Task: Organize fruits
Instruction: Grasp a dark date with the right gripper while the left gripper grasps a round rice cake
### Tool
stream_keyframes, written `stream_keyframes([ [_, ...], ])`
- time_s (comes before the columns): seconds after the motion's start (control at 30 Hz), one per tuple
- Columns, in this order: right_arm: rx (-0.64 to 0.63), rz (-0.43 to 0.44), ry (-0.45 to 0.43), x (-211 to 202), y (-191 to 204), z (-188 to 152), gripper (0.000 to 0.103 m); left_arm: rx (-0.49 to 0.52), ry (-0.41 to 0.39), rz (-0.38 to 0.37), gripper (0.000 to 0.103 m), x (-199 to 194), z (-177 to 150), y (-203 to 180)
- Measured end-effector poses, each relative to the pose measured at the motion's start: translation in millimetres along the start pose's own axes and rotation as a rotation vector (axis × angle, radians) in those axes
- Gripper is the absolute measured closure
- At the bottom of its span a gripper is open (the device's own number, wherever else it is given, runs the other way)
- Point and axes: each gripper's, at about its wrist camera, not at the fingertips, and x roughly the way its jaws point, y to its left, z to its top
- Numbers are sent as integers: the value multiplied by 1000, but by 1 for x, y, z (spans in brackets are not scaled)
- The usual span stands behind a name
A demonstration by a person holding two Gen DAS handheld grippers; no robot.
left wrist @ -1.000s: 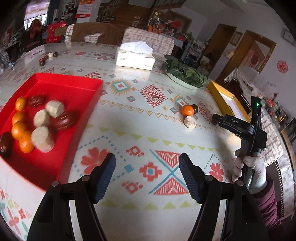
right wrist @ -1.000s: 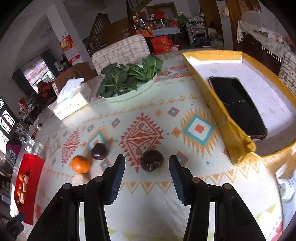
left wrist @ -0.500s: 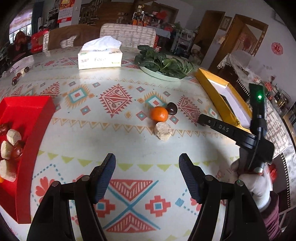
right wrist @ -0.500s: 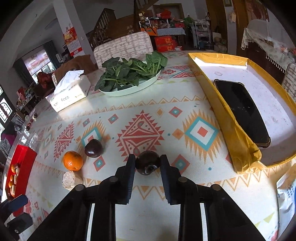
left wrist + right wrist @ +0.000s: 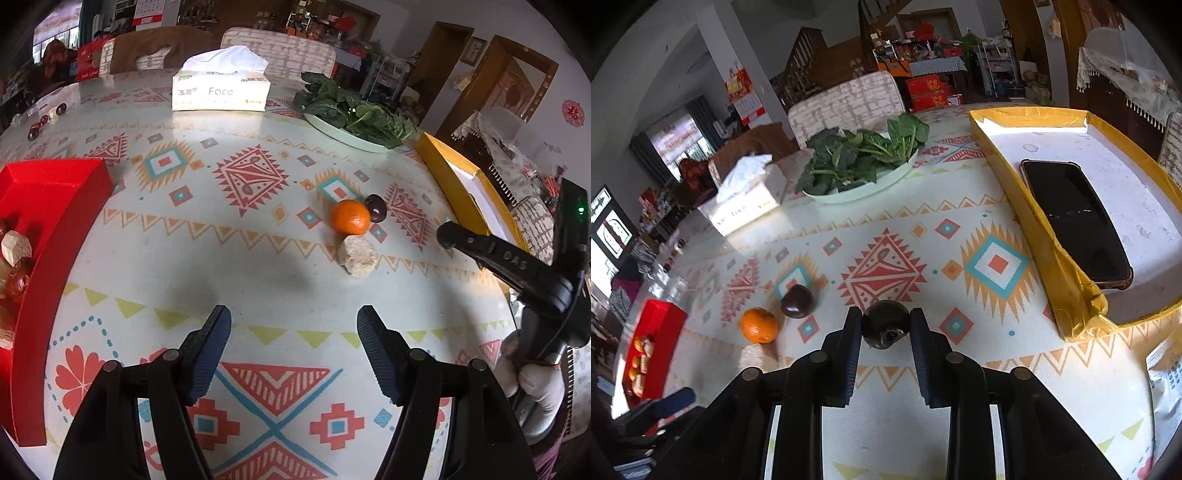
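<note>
Patterned cloth covers the desk point(image 5: 258, 266), where the right gripper point(image 5: 885, 328) has its jaws clenched on a dark round fruit point(image 5: 885, 323) just beside the yellow tray point(image 5: 1071, 280) holding a phone point(image 5: 1075, 218). Near it lie an orange point(image 5: 759, 325), a second dark fruit point(image 5: 797, 301) and a pale beige chunk point(image 5: 357, 255), close together. Well apart, the left gripper point(image 5: 293, 339) hangs with jaws released and empty; the red tray point(image 5: 55, 206) of fruit sits at the desk's far left.

A white paper tissue box point(image 5: 221, 93) is standing near a pale oval plate of dark leafy greens point(image 5: 862, 160); a black smartphone point(image 5: 1075, 218) is lying inside a yellow-walled cardboard tray point(image 5: 1039, 221).
</note>
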Motion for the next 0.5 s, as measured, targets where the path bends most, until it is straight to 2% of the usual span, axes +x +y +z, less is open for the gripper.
stream_keyframes([
  [0.3, 11, 64, -2, -7, 3, 0, 74, 163, -36, 22, 33, 15, 9, -39],
  [0.4, 23, 102, 1, -9, 2, 1, 74, 248, -73, 61, 33, 26, 19, -59],
  [0.5, 29, 118, -7, -12, 1, 1, 74, 288, -53, 98, 33, 43, 24, -69],
])
